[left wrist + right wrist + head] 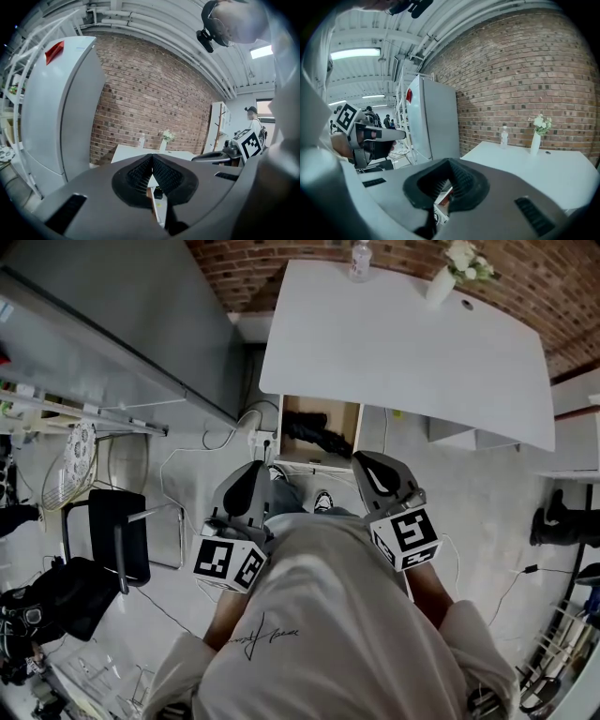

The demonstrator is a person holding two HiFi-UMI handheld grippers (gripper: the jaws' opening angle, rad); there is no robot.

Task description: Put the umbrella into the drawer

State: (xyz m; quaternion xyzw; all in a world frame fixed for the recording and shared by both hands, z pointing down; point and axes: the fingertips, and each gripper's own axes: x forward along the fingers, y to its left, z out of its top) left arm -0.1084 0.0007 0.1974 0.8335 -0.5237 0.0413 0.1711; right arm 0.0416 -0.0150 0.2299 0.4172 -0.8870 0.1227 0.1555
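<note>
Under the white table (403,343) a wooden drawer (351,432) stands pulled out, and a black folded umbrella (314,432) lies inside it. My left gripper (255,470) and right gripper (364,461) are held close to my chest, above the floor and short of the drawer. Both point toward the table. In the left gripper view the left gripper (152,159) has its jaws met at the tip with nothing between them. In the right gripper view the right gripper (449,164) is likewise shut and empty. A sliver of the drawer (151,199) shows below the left jaws.
A bottle (361,259) and a white vase with flowers (441,282) stand at the table's far edge by the brick wall. A grey fridge (122,324) stands to the left. A black chair (117,535), a fan (70,465) and cables (216,437) are on the floor at left.
</note>
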